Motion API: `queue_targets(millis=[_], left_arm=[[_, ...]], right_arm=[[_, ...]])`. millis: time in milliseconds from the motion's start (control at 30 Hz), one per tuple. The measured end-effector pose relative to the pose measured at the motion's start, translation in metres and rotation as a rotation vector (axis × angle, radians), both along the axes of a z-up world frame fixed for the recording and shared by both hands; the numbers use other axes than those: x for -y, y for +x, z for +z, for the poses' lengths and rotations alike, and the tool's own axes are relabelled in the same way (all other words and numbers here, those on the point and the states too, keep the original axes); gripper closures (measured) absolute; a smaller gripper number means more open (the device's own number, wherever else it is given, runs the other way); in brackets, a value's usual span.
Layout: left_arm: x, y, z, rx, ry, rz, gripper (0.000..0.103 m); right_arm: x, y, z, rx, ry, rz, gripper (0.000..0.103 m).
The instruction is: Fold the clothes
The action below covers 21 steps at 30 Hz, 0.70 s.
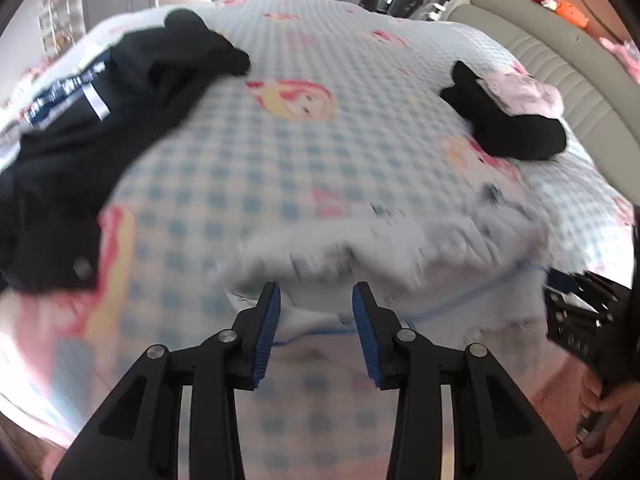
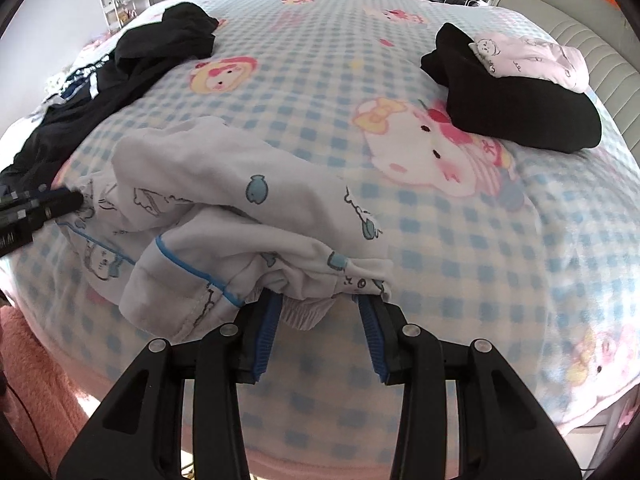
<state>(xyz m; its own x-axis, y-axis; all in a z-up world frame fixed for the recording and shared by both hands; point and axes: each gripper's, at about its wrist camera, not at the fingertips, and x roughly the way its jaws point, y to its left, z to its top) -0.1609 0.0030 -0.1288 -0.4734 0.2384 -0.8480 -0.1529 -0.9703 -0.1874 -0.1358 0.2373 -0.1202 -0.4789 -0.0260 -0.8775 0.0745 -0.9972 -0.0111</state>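
A white pyjama garment (image 2: pixel 240 184) with blue piping and small cartoon prints lies bunched near the front of the bed. My right gripper (image 2: pixel 316 300) is at its near hem. Its jaws stand apart, a gathered bit of waistband sits loosely between them, and the right pad is clear of the cloth. In the left wrist view the same white garment (image 1: pixel 400 248) is blurred. My left gripper (image 1: pixel 316 294) is open at its near left edge, with cloth behind and under the tips. In the right wrist view the left gripper (image 2: pixel 76 200) touches the garment's left end.
The bed has a blue checked cartoon cover (image 2: pixel 460 240). A loose black garment (image 2: pixel 132 68) sprawls at the far left. A folded black garment (image 2: pixel 520 112) with a folded pink one (image 2: pixel 536 56) on top sits at the right, by the padded headboard (image 1: pixel 560 60). A pink rug (image 2: pixel 28 360) lies below.
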Motion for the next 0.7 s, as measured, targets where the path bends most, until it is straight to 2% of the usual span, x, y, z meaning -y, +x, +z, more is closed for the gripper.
queue_targets(millis=[33,100,167,267,333,433,500,600,633,700], left_arm=[[-0.002,0.005,-0.005,0.017,0.003,-0.011,0.056],[-0.006,0.012,-0.014,0.048,0.006,-0.036,0.055],[-0.012,0.016,-0.019,0.048,0.003,-0.068,0.054],[-0.022,0.009,-0.019,0.039,-0.004,-0.087,0.054],[-0.024,-0.003,-0.009,-0.002,0.020,-0.064,0.054],[-0.017,-0.021,0.013,-0.093,0.058,0.060,0.054],[-0.013,-0.029,0.018,-0.074,0.056,0.087,0.053],[-0.014,-0.020,0.007,-0.006,-0.011,0.079,0.048],[-0.012,-0.012,-0.002,0.016,-0.015,0.073,0.039],[-0.011,0.003,-0.019,0.057,-0.025,0.069,0.036]], right_arm=[[-0.002,0.002,0.000,0.001,-0.024,-0.001,0.062],[-0.005,0.006,-0.001,0.026,-0.068,0.007,0.062],[-0.003,0.009,-0.003,0.052,-0.088,0.036,0.062],[0.000,0.009,0.003,0.026,-0.124,0.071,0.062],[0.000,0.002,0.015,-0.024,-0.149,0.063,0.062],[-0.008,-0.006,0.045,-0.164,-0.217,0.013,0.062],[-0.014,-0.011,0.060,-0.234,-0.233,-0.038,0.059],[-0.016,-0.017,0.049,-0.148,-0.174,-0.051,0.058],[-0.017,-0.014,0.041,-0.120,-0.175,-0.043,0.057],[-0.018,-0.008,0.021,-0.052,-0.177,-0.025,0.048]])
